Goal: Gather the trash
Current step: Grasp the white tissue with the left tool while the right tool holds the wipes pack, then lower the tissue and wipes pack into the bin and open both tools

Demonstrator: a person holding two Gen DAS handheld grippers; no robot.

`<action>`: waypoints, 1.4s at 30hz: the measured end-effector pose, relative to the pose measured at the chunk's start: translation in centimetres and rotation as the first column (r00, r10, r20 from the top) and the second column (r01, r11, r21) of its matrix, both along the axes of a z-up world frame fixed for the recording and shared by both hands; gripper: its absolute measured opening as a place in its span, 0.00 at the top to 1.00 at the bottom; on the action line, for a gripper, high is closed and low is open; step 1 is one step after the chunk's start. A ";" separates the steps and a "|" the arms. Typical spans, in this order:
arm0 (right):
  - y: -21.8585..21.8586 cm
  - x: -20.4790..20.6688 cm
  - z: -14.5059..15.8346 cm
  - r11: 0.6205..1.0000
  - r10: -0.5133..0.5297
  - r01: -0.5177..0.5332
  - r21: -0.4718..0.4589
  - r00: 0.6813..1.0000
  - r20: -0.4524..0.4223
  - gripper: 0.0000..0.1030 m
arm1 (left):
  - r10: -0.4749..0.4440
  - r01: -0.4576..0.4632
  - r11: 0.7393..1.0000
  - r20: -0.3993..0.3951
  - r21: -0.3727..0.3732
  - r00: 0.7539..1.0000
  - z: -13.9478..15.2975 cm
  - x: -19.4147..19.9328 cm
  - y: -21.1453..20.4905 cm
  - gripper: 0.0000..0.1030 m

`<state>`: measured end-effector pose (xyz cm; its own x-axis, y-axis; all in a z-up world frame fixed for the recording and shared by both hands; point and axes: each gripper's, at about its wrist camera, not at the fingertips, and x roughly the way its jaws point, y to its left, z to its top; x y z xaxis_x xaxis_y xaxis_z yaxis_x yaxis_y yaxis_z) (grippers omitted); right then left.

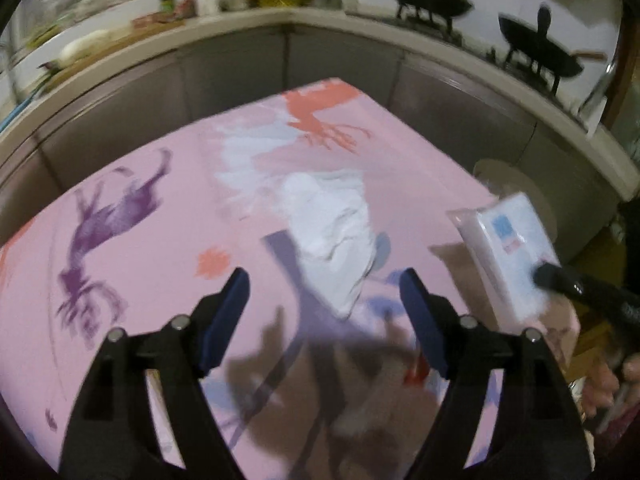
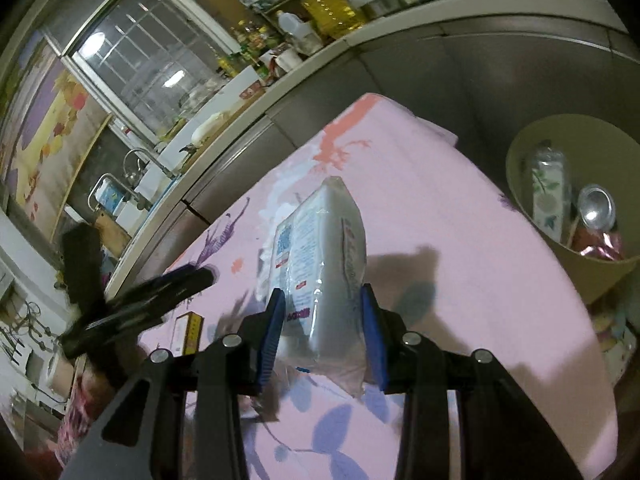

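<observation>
- Left gripper (image 1: 324, 300) is hovering with jaws wide and empty over the crumpled white tissue (image 1: 332, 236) lying mid pink tablecloth (image 1: 140, 288); judgement: centre both pads astride it before closing
- Right gripper (image 2: 322, 328) is clamping a plastic-wrapped tissue pack (image 2: 320, 264); judgement: keep squeezing until over the beige trash bin (image 2: 520, 148), already holding a can (image 2: 596, 206)

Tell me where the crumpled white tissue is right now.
In the left wrist view the crumpled white tissue lies on the pink tablecloth, just ahead of the open left hand-held gripper and left of the tissue pack.
</observation>
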<state>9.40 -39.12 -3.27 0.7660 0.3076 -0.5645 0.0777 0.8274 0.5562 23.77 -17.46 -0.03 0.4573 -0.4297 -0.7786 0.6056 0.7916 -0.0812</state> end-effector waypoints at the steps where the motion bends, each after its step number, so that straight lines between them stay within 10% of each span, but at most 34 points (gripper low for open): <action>1: -0.6 -0.1 -0.2 1.000 -0.008 0.008 0.011 1.000 -0.003 0.65 | -0.008 0.008 1.000 -0.005 0.017 1.000 -0.5 0.4 -1.1 0.28; 6: -2.7 -0.2 -1.1 0.998 -0.029 0.029 0.060 1.000 -0.008 0.65 | -0.005 0.009 0.994 -0.030 0.112 1.000 -3.3 2.8 -4.9 0.28; 8: -3.4 -0.4 -1.3 0.997 -0.030 0.030 0.071 1.000 -0.001 0.65 | -0.013 0.020 0.993 -0.063 0.113 0.998 -4.2 3.3 -5.1 0.72; 11: -4.5 -0.5 -1.2 0.996 -0.036 0.034 0.085 0.999 0.017 0.65 | 0.002 0.007 0.997 -0.115 0.079 0.993 -4.4 3.9 -4.7 0.93; 27: -18.1 -6.9 0.4 0.923 -0.384 0.377 0.082 0.916 0.114 0.65 | -0.322 0.308 0.938 -0.066 -0.156 0.945 4.7 -2.1 -19.3 0.93; 34: -21.9 -6.7 -1.6 0.884 -0.466 0.467 -0.002 0.882 0.077 0.65 | -0.424 0.401 0.898 -0.115 -0.180 0.898 2.7 -3.7 -29.1 0.93; 42: -23.2 -3.9 -5.3 0.898 -0.440 0.440 -0.013 0.898 -0.012 0.65 | -0.403 0.388 0.915 -0.205 -0.109 0.892 -3.5 -3.1 -33.4 0.93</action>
<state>5.53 -62.35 -8.54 0.8138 -0.0645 -0.5775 0.4427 0.7127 0.5442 20.71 -50.90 -3.58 0.0613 -0.5911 -0.8043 0.8288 0.4792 -0.2890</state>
